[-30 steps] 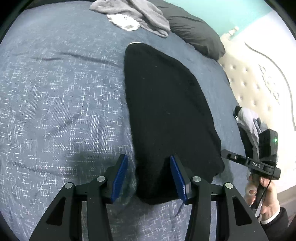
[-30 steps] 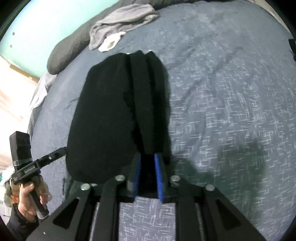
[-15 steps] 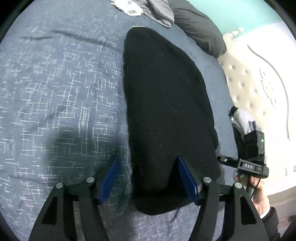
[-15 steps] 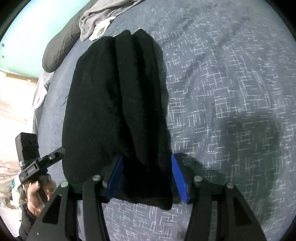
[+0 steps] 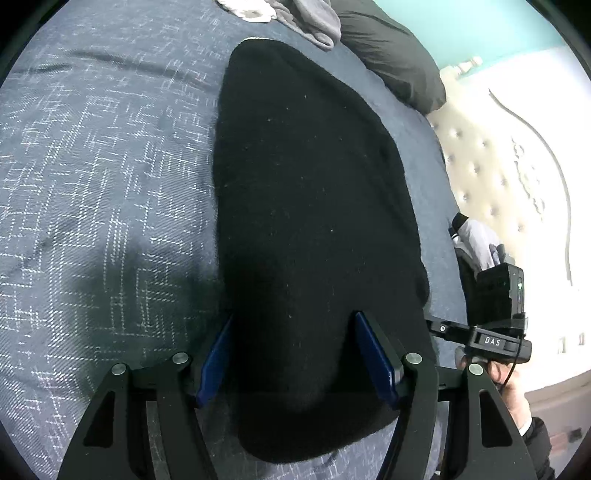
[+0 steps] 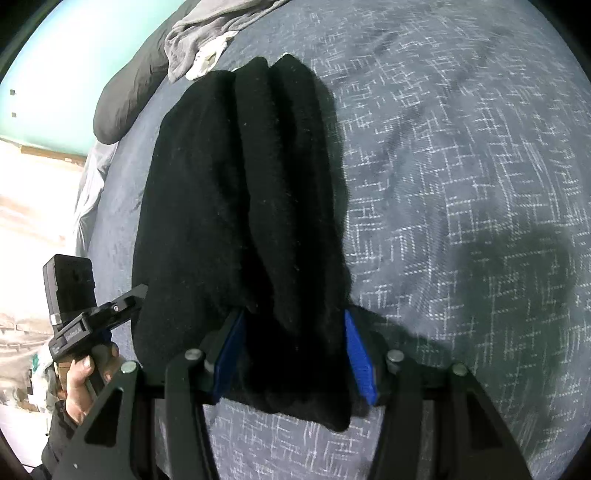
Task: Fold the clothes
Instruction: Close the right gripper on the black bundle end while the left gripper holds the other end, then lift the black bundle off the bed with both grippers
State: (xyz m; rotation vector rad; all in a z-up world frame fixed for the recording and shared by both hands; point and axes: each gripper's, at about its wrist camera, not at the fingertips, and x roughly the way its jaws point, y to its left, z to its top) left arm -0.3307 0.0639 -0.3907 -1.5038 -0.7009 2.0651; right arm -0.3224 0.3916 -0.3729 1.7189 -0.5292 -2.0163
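Left wrist view: long black fleecy folded garment (image 5: 310,206) flat on the blue-grey cross-hatched bedspread (image 5: 103,177), near end between the spread blue pads of the left gripper (image 5: 295,354), pads clear of the cloth. Right wrist view: same garment (image 6: 240,206) in lengthwise folds, right gripper (image 6: 291,354) spread astride its near end, no pinch. Beyond the far end, crumpled grey clothing (image 6: 207,33) and a dark pillow (image 6: 125,99).

Open blue bedspread (image 6: 461,177) lies clear right of the black folded garment (image 6: 240,206), while a grey clothes heap (image 6: 207,44) and dark pillow (image 5: 391,59) crowd its far end.
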